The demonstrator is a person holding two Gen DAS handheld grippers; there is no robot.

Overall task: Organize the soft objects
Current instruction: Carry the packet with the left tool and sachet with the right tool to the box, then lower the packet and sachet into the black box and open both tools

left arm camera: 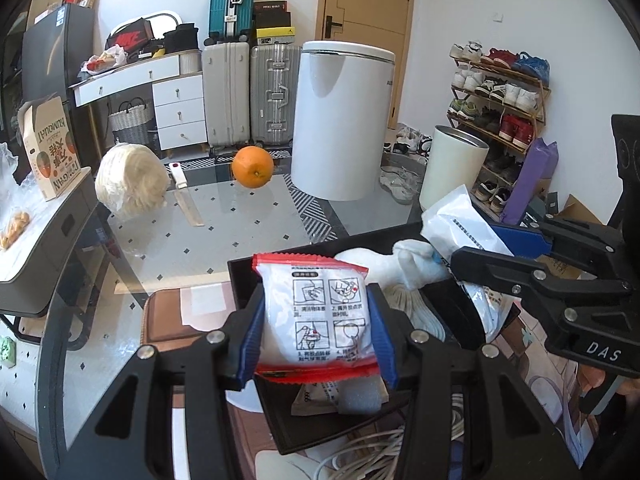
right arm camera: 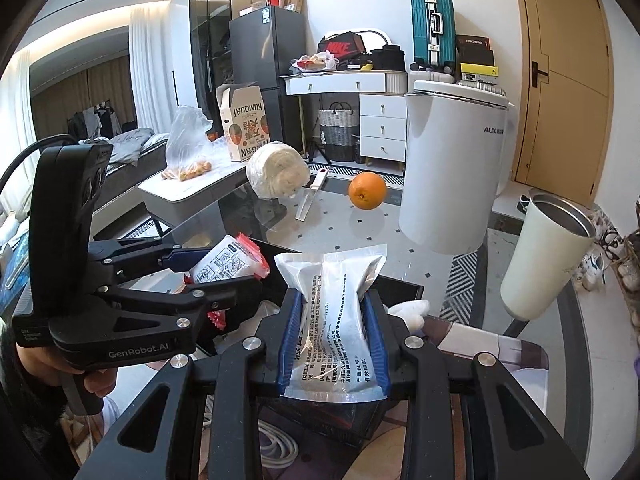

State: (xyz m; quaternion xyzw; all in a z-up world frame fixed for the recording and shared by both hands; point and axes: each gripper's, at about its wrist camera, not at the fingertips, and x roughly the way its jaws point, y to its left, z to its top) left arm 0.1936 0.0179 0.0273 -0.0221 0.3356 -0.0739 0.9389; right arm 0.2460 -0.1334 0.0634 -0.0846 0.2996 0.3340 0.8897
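My left gripper (left arm camera: pixel 314 304) is shut on a red-edged white pouch (left arm camera: pixel 316 316) with printed instruction pictures, held above a black tray (left arm camera: pixel 244 280). My right gripper (right arm camera: pixel 332 308) is shut on a silvery white pouch (right arm camera: pixel 334 312) with printed text, also above the tray (right arm camera: pixel 404 284). Each gripper shows in the other's view: the right one (left arm camera: pixel 472 248) at the right, the left one (right arm camera: pixel 224 268) at the left. A white soft toy (left arm camera: pixel 384 266) and folded white cloth lie in the tray; the toy's tip shows in the right wrist view (right arm camera: pixel 412 312).
On the glass table (left arm camera: pixel 240 224) lie an orange (left arm camera: pixel 253 167), a wrapped white cabbage (left arm camera: pixel 130 182) and a knife (left arm camera: pixel 184 196). A white appliance (left arm camera: pixel 340 116) and a cream tumbler (left arm camera: pixel 452 168) stand at the right. White cable (left arm camera: pixel 360 456) coils below the tray. A kumquat box (left arm camera: pixel 48 152) stands left.
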